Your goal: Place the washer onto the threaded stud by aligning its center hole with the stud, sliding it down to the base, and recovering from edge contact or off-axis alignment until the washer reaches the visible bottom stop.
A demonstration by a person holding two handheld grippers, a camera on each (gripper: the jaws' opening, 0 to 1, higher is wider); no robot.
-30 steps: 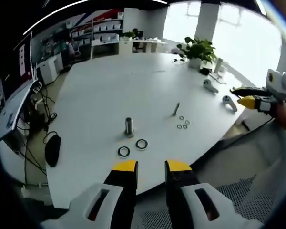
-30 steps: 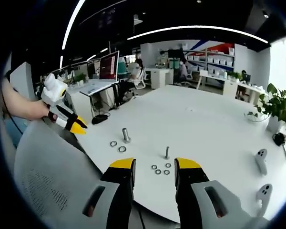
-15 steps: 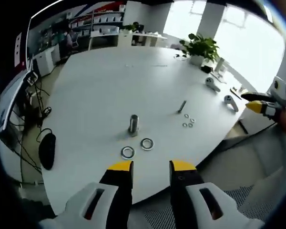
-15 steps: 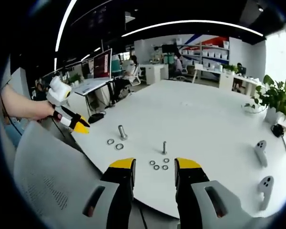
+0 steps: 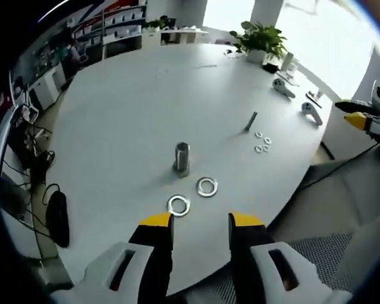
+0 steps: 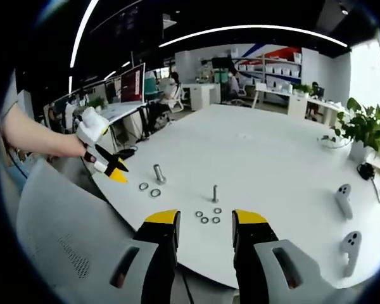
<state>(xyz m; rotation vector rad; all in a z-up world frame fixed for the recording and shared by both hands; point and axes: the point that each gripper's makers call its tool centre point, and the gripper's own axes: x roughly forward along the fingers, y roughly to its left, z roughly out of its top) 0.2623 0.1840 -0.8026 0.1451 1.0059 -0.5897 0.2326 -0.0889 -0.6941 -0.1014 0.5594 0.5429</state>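
Observation:
A thick threaded stud [image 5: 182, 158] stands upright on the white round table [image 5: 126, 107], with two large washers [image 5: 178, 204] [image 5: 207, 187] lying flat just in front of it. My left gripper [image 5: 201, 221] hovers open and empty just short of them. A thin stud [image 5: 250, 121] stands farther right, beside three small washers [image 5: 262, 141]. In the right gripper view, my right gripper [image 6: 204, 219] is open and empty near the table edge, facing the thin stud [image 6: 215, 193] and small washers [image 6: 207, 216]. The thick stud [image 6: 158, 173] and large washers [image 6: 149, 189] lie to the left, close to the left gripper [image 6: 111, 168].
Two white controllers [image 5: 297, 97] lie near the table's right edge, a potted plant [image 5: 261, 42] at its far side. A grey mesh chair [image 6: 69, 247] sits below the table edge. A black mouse [image 5: 56, 218] and cables lie on the floor at left. Desks and shelves stand beyond.
My left gripper has moved forward and down toward the large washers and thick stud, which loom larger. The right gripper stays nearly still, both open.

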